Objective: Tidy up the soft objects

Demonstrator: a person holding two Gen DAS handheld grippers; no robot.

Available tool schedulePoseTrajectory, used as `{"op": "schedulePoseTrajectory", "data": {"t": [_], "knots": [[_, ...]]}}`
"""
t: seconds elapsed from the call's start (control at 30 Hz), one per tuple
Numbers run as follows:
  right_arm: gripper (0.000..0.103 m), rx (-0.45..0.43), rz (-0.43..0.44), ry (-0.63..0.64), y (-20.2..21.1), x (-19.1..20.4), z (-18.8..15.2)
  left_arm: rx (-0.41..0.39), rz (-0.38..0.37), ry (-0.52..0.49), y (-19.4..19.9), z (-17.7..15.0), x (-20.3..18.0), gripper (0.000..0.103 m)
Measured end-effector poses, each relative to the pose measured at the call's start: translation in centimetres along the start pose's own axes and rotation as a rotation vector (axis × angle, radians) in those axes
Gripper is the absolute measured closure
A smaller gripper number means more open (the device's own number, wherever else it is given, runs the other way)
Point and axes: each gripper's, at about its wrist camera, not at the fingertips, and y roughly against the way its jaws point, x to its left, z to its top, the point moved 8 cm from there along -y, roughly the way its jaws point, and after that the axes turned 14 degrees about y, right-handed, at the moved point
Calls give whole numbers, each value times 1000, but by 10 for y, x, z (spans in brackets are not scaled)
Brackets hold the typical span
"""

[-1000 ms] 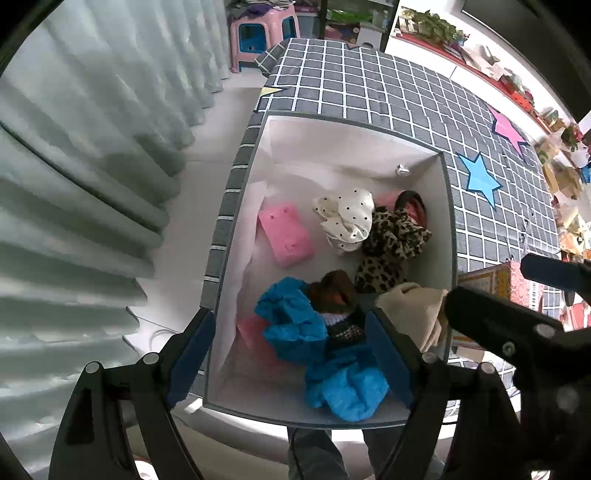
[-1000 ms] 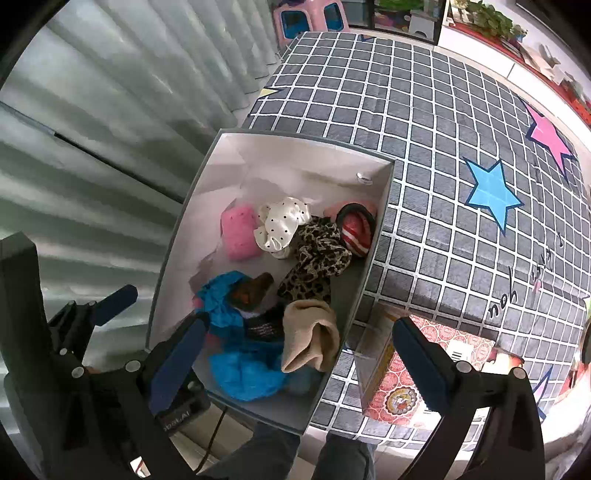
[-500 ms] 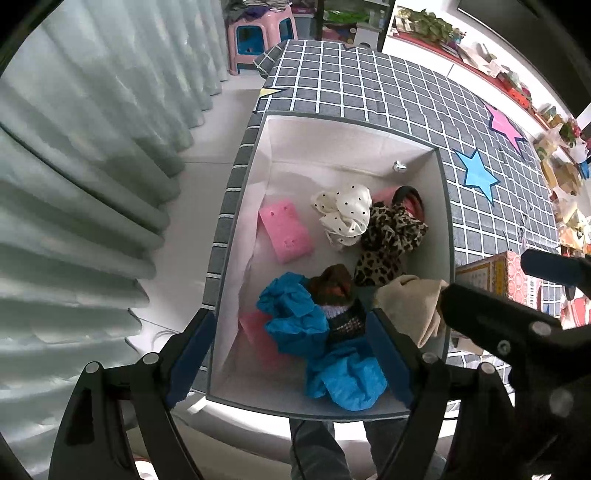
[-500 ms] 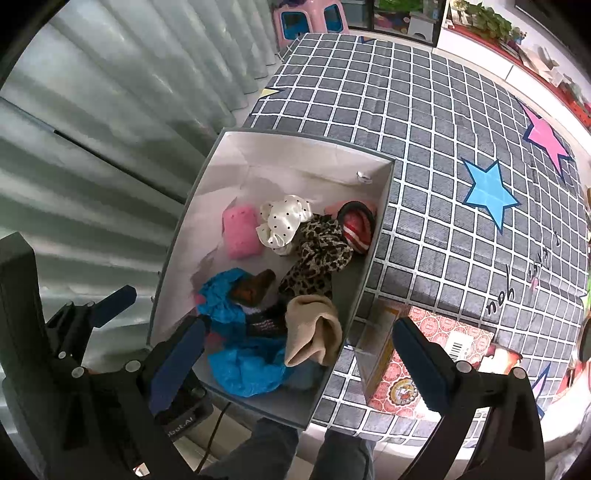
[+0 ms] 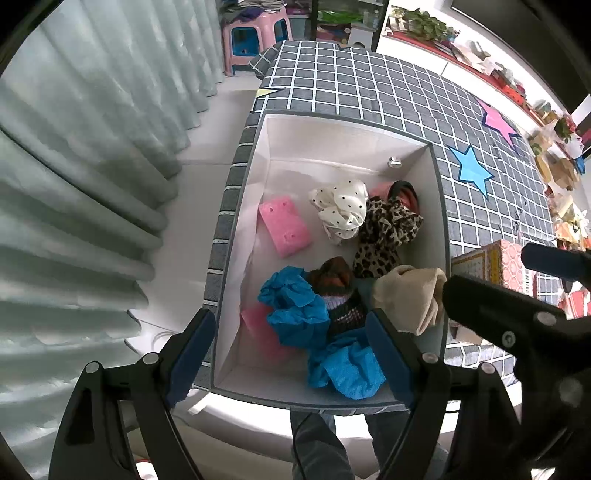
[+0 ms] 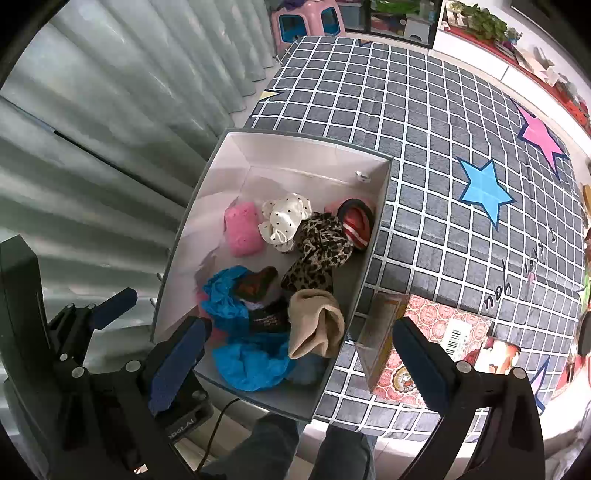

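A grey box with white inner walls [image 5: 332, 136] [image 6: 295, 155] stands at the table's near left corner. Inside it lie a pink sponge [image 5: 284, 230], a white dotted scrunchie [image 5: 341, 208], a leopard-print cloth [image 5: 384, 236], a red and black band [image 6: 356, 225], blue cloths [image 5: 295, 302] and a beige sock [image 5: 410, 295] [image 6: 316, 325]. My left gripper [image 5: 290, 354] hovers open above the box's near end with nothing between its fingers. My right gripper [image 6: 299, 362] is also open and holds nothing, above the box's near right corner.
A red patterned carton [image 6: 436, 332] [image 5: 495, 266] lies on the grey checked tablecloth [image 6: 424, 110] just right of the box. A curtain [image 5: 74, 184] hangs at the left. The person's legs [image 5: 317, 443] show below the table edge. A pink stool [image 5: 255, 33] stands beyond the table.
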Motion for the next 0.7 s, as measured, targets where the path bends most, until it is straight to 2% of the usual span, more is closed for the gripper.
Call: {"op": "schedulePoseTrajectory", "data": {"t": [0.53, 0.7], "knots": [[1, -14, -12, 1, 6, 9, 0, -1, -11, -10, 5, -2, 11, 17], [1, -5, -11, 22, 4, 13, -1, -19, -37, 6, 8, 0, 15, 17]]}}
